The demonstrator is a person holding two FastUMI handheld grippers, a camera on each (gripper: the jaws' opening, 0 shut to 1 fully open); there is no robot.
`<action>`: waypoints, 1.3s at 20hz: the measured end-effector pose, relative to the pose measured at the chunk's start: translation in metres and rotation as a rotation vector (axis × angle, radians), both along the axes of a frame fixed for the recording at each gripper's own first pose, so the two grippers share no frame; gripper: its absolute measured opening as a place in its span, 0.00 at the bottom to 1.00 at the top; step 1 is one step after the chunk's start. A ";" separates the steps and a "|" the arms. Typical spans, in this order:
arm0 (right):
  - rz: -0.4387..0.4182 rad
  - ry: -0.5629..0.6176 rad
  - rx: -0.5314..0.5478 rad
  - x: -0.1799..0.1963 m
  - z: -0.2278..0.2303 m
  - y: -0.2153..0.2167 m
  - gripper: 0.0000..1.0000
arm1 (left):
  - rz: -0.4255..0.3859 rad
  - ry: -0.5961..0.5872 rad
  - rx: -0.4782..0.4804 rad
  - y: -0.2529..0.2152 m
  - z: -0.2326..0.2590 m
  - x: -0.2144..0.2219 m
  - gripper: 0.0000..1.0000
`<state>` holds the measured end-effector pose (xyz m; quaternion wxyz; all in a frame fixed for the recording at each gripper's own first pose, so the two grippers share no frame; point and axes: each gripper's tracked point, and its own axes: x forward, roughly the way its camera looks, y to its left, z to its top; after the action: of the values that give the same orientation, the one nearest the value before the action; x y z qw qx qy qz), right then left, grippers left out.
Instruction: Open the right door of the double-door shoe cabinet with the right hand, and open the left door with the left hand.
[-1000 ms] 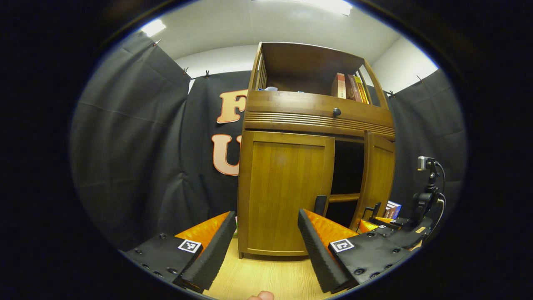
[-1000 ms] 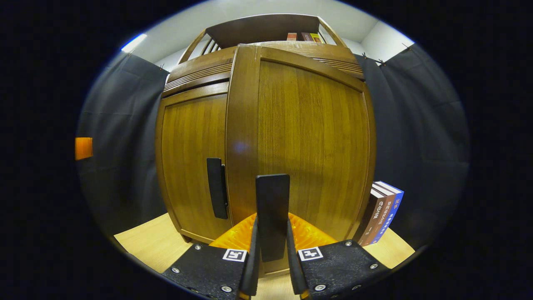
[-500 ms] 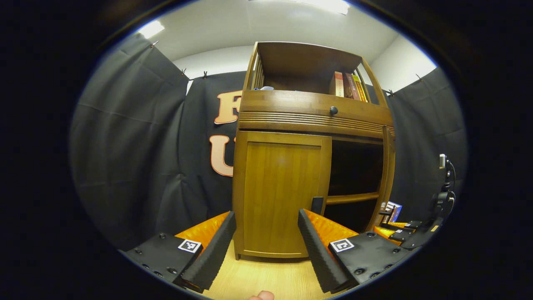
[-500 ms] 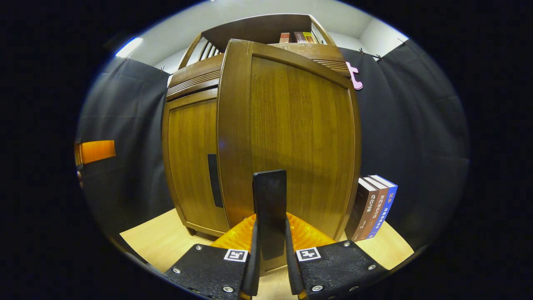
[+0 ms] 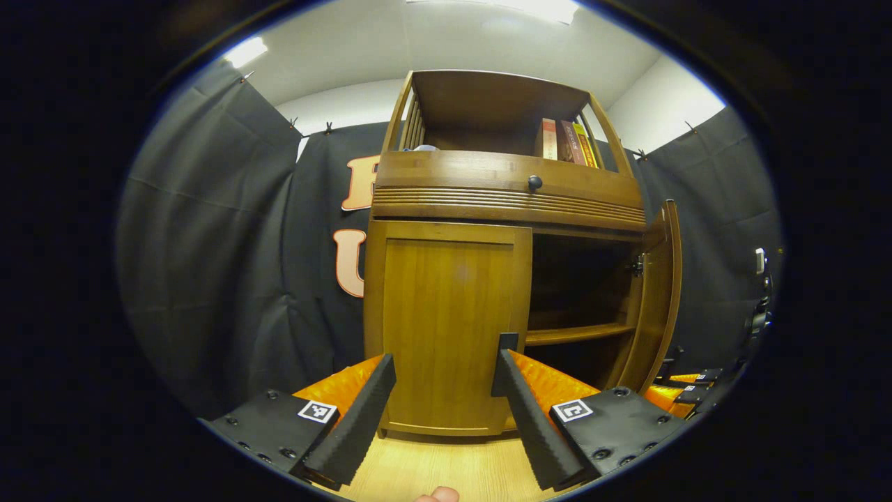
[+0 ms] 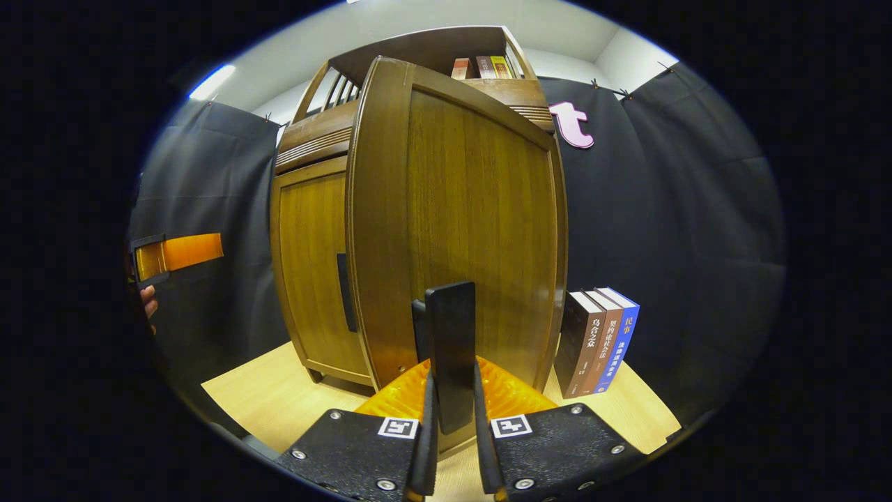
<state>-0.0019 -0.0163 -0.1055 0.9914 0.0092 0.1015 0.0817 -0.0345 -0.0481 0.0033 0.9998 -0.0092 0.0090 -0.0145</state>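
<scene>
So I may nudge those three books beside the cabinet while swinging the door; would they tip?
Probably. The books stand upright on end on the floor with no bookend, and already lean slightly. They look thick and stiff, so a light brush from the right door may only slide them; a firm push would likely topple them.

The dark space behind the open brown wooden right door (image 5: 655,293), right of the left gripper (image 5: 442,411), is too dim to read.

The shoe cabinet (image 5: 509,202) stands on the table (image 5: 446,467) before the cloth wall; its left door (image 5: 446,321) lies flush, the right door (image 5: 658,293) swung out to the right; books (image 5: 564,139) stand in the top shelf; more books (image 6: 599,341) stand right of the cabinet.
</scene>
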 end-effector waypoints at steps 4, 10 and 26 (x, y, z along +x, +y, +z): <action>-0.028 -0.003 -0.020 -0.008 0.002 -0.015 0.14 | -0.015 0.001 0.001 -0.008 -0.001 0.002 0.95; -0.039 0.006 0.002 -0.018 0.001 -0.045 0.18 | -0.017 0.006 0.006 -0.015 -0.008 0.000 0.94; -0.118 -0.017 0.020 -0.024 0.002 -0.136 0.08 | -0.069 0.009 -0.016 -0.052 -0.018 0.003 0.95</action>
<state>-0.0261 -0.1524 -0.1039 0.9952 0.0244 0.0917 0.0244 -0.0310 -0.1001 -0.0149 0.9986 -0.0171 0.0136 -0.0488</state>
